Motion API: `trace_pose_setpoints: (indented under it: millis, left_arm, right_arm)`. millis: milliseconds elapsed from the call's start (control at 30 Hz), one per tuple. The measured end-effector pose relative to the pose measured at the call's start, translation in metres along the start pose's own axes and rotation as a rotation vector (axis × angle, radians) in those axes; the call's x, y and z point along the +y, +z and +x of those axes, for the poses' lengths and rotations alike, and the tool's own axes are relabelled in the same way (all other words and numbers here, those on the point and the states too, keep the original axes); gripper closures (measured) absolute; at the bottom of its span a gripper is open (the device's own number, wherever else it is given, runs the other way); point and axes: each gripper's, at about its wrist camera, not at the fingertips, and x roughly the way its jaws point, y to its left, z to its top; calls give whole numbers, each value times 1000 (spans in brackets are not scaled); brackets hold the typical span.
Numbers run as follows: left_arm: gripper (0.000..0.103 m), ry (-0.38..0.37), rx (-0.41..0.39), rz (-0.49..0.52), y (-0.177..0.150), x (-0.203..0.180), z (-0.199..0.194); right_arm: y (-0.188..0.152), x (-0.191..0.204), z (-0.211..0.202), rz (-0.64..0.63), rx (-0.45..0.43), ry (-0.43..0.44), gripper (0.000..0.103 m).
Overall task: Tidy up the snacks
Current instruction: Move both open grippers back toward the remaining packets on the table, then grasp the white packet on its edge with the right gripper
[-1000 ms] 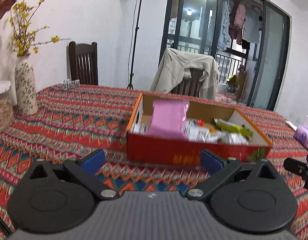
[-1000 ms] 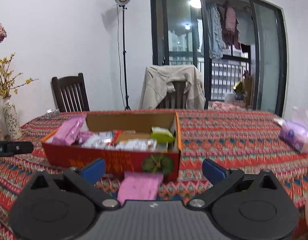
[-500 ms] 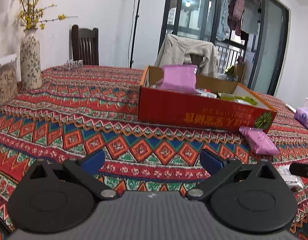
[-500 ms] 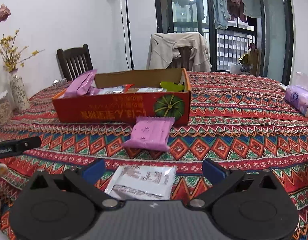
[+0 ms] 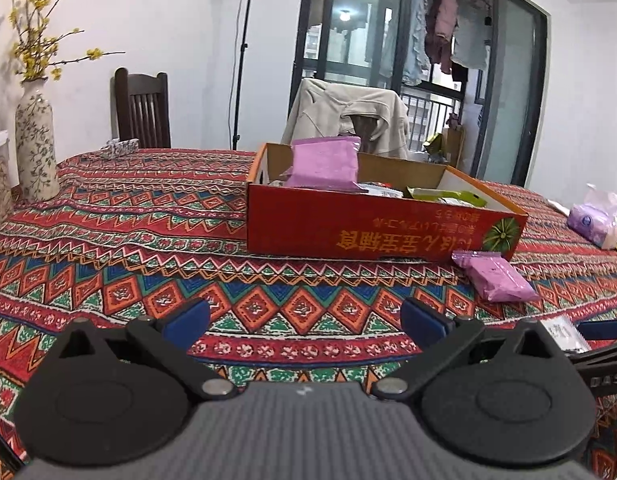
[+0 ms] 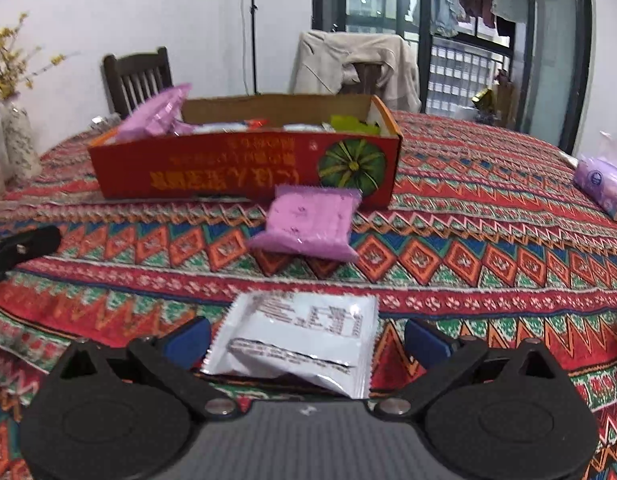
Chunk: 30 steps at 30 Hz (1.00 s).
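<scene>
Since half-second ago: both grippers dropped lower, white packet now between right fingers. Left gripper point(image 5: 304, 314) spread, empty, over worktop point(image 5: 128, 216). Red snack box point(image 6: 244, 168) behind. Pink packet point(image 6: 308, 222) against box front. Right gripper point(image 6: 306, 338) spread, straddling white packet point(image 6: 304, 340). Risk: thin foil slides or crumples on closing; loose tablecloth pinched too.

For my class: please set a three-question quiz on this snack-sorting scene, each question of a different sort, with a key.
1. True or false: the right gripper is shut on the white packet.
2. Which snack lies on the tablecloth just before the red box? A) green packet B) pink packet C) tissue pack
3. Fill in: the left gripper holds ____.

Key: 1 false, its fingers stand open either side of the packet; 2 B; 3 nothing.
</scene>
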Motion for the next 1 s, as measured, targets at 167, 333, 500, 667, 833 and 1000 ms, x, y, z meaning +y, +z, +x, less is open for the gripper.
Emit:
trace_pose_setpoints:
  millis: [167,333,500,667,833,1000]
  left_arm:
    - [0,-11,16,2,0,0,2]
    - [0,-17,28,15,-1,-2,5]
    - [0,-22,34,13,-2,-2,6]
    - [0,-27,34,10,-2,-1,7]
    - [0,-29,37,5,-2,0,7]
    - [0,-26,40,3,-2,0,7]
  right_arm:
    - [-4,0,-2,-6,-18,24,8]
    - [-5,1,-6,-17,-39,44,19]
    - [-4,0,-9,-11,-53,48,25]
    - [-3,1,-12,-19,-69,56,54]
    - [-5,2,-15,-20,-87,78,95]
    - [-5,-3,-16,1,-96,98,95]
